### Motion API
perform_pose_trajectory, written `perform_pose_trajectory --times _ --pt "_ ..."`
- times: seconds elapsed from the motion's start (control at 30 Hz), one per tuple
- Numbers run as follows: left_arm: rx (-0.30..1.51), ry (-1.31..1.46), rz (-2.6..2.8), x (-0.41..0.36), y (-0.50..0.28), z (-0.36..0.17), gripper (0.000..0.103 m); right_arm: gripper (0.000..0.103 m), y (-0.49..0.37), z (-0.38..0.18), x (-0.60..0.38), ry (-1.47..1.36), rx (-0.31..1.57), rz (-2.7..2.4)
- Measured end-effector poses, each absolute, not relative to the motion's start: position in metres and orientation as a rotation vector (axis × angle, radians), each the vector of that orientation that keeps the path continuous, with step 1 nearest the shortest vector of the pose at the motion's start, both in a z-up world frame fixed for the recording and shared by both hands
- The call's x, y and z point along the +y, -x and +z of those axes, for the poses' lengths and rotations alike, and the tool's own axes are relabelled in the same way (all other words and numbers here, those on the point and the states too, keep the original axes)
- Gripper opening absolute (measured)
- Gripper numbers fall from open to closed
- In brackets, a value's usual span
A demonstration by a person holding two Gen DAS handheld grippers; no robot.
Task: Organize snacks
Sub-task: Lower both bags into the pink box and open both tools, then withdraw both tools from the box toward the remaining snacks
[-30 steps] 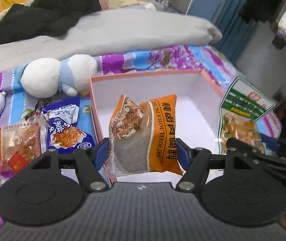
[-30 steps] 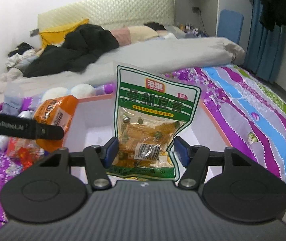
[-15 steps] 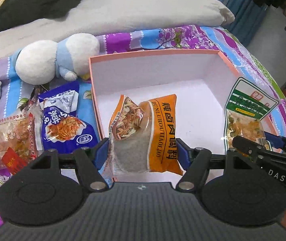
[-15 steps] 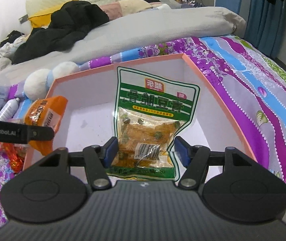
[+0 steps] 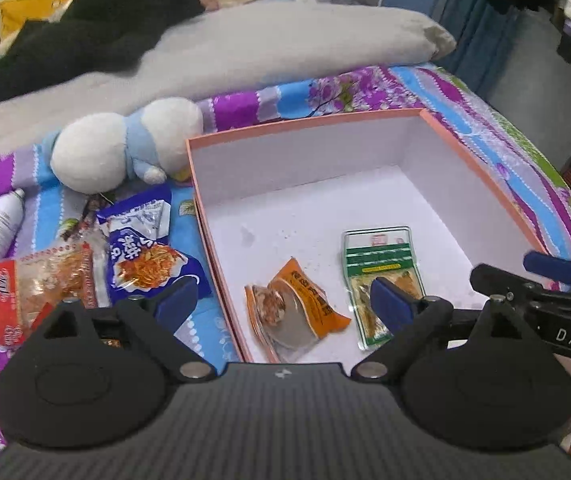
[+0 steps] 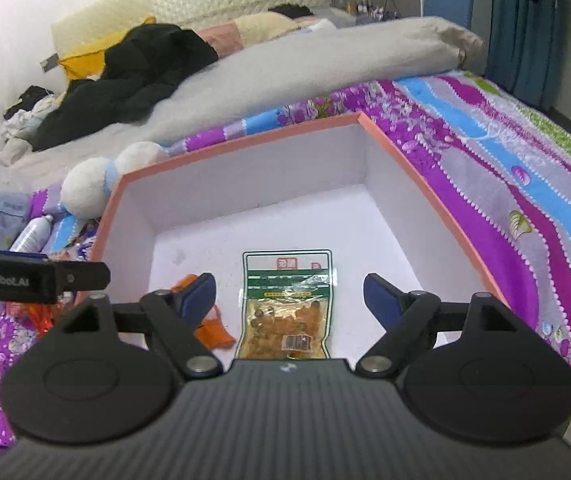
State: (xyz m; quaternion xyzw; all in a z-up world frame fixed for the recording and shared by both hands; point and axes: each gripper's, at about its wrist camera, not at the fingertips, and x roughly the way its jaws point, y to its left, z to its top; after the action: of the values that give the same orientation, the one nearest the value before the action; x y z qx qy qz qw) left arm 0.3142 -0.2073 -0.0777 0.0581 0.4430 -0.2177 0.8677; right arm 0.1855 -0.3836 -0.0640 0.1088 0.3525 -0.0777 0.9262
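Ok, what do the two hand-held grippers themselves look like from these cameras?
Both look alike: the left hand-held gripper and the right hand-held gripper each have a matte black ribbed body, two round black discs, black linkage arms with silver pivot pins, and blue fingertip pads. White lettering marks their sides: "DAS" on the right one, "GenRobot.AI" on the left. No cables or sleeves show.

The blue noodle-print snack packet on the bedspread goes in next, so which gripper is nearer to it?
Left. The left gripper hangs over the box's left wall, one finger right beside the blue noodle-print snack packet. The right gripper sits over the box interior, farther away.
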Motion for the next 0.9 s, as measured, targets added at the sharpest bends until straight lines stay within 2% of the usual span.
perform_pose_trajectory --times 0.4,0.9 --pt "0.903 0.013 -0.478 -0.152 -0.266 -0.050 0.095 0.082 -0.137 -0.031 -0.340 -0.176 0.618 -0.146" --pt "0.846 0.040 -0.417 -0.088 -0.220 -0.016 0.095 0.082 -0.113 -0.028 -0.294 -0.176 0.583 -0.117"
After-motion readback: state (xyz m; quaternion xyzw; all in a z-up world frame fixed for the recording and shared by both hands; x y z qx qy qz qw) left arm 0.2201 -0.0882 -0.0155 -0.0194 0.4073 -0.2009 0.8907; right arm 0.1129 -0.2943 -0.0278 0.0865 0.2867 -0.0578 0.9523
